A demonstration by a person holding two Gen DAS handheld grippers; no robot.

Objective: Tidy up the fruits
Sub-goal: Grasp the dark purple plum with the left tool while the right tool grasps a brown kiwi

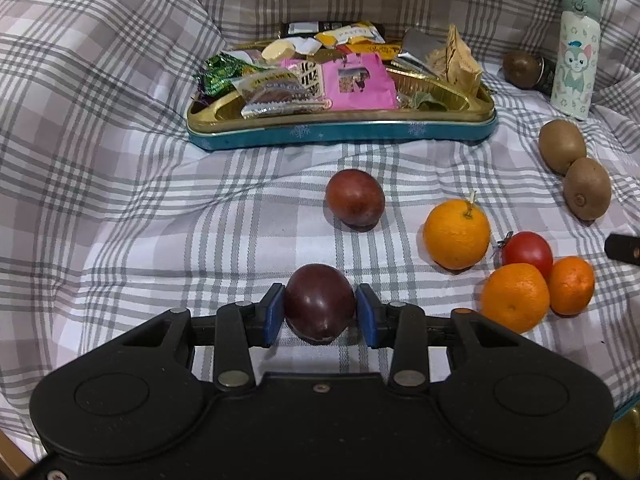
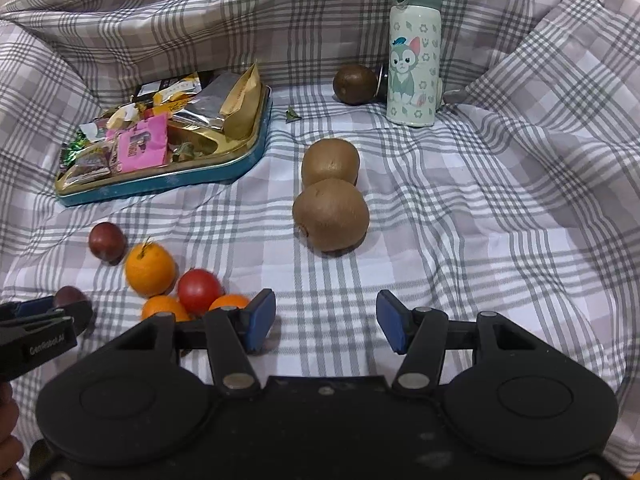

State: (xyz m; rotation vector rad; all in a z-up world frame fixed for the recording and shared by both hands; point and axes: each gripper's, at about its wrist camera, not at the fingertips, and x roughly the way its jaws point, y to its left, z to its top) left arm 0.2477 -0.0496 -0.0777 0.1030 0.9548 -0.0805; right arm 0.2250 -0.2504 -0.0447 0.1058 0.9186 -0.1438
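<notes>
left gripper (image 1: 320, 312) jaws clamp round dark purple plum (image 1: 320, 306); right gripper (image 2: 326, 320) jaws apart, empty, over checked cloth (image 2: 480, 240).

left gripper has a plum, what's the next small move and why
Probably carry the plum held in the left gripper forward and set it beside the other plum, which lies alone on the cloth. The oranges and the kiwis already sit in groups, so pairing the plums fits the sorting.
</notes>
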